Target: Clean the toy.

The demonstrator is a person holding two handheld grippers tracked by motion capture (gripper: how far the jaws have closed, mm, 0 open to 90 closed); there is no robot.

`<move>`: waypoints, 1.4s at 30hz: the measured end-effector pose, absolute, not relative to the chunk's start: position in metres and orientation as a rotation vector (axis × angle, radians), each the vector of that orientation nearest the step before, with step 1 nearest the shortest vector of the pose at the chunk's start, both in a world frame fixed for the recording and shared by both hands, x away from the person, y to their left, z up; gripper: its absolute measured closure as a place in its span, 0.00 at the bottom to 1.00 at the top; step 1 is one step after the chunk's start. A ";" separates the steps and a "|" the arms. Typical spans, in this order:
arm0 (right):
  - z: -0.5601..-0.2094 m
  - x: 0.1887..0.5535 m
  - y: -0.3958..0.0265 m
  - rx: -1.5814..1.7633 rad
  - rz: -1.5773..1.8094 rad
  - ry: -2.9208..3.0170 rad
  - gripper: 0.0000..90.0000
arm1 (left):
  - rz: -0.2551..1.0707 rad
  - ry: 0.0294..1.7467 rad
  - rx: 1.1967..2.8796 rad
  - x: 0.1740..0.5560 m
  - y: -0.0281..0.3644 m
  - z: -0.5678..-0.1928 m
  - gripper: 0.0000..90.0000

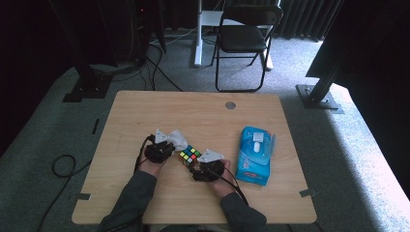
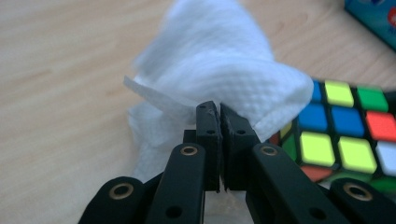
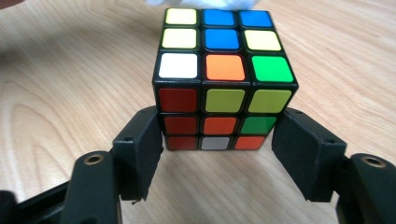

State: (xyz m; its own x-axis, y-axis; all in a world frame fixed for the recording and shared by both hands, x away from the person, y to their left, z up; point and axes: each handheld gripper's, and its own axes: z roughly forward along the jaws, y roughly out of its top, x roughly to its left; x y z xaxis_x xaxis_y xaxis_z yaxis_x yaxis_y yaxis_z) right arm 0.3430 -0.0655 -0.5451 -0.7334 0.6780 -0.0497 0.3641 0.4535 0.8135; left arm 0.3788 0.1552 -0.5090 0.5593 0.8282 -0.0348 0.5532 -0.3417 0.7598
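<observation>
A: Left gripper [image 2: 219, 109]?
B: Jaws pressed together, pinching the white tissue [image 2: 219, 60], centre of the left gripper view, against the cube [image 2: 345, 126] at right.
A: Right gripper [image 3: 217, 140]?
B: Jaws spread around the cube's bottom layer, lower centre of its view; can't tell if they're touching. Cube sits on the wooden surface [image 1: 145, 111], mid-frame, blue packet [image 1: 255, 154] to its right.
</observation>
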 end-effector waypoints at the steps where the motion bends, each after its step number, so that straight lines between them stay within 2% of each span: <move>1: -0.545 0.342 -0.065 0.879 1.163 2.335 0.34 | 0.457 1.102 2.049 0.377 0.154 -0.511 0.97; 5: -0.543 0.341 -0.069 0.898 1.161 2.313 0.31 | 0.395 1.038 2.080 0.369 0.148 -0.517 0.97; 8: -0.540 0.341 -0.075 0.950 1.178 2.285 0.32 | 0.360 1.011 2.094 0.363 0.143 -0.521 0.97; 10: -0.538 0.342 -0.081 0.983 1.205 2.284 0.36 | 0.348 1.001 2.094 0.360 0.140 -0.523 0.97; 12: -0.537 0.340 -0.086 0.997 1.249 2.280 0.46 | 0.337 0.998 2.091 0.358 0.138 -0.524 0.97; 15: -0.531 0.336 -0.093 1.013 1.333 2.272 0.54 | 0.333 0.992 2.095 0.357 0.136 -0.526 0.97; 21: -0.516 0.339 -0.098 1.079 1.482 2.186 0.56 | 0.356 0.990 2.108 0.355 0.131 -0.528 0.96; 27: -0.518 0.353 -0.092 1.209 1.434 2.183 0.62 | 0.370 0.989 2.111 0.352 0.133 -0.526 0.95; 35: -0.517 0.356 -0.091 1.251 1.430 2.182 0.71 | 0.407 0.938 2.075 0.342 0.145 -0.511 0.76; 42: -0.517 0.355 -0.091 1.246 1.424 2.179 0.71 | 0.521 0.898 2.078 0.338 0.145 -0.501 0.63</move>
State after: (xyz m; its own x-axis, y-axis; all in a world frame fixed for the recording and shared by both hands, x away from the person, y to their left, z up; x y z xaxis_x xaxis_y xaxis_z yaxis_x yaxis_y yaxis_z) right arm 0.3548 -0.0907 -0.5174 -0.6008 0.7661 0.2284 0.5165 0.1539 0.8424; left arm 0.3384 0.1445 -0.5007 0.6636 0.7460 0.0556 0.4182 -0.4315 0.7993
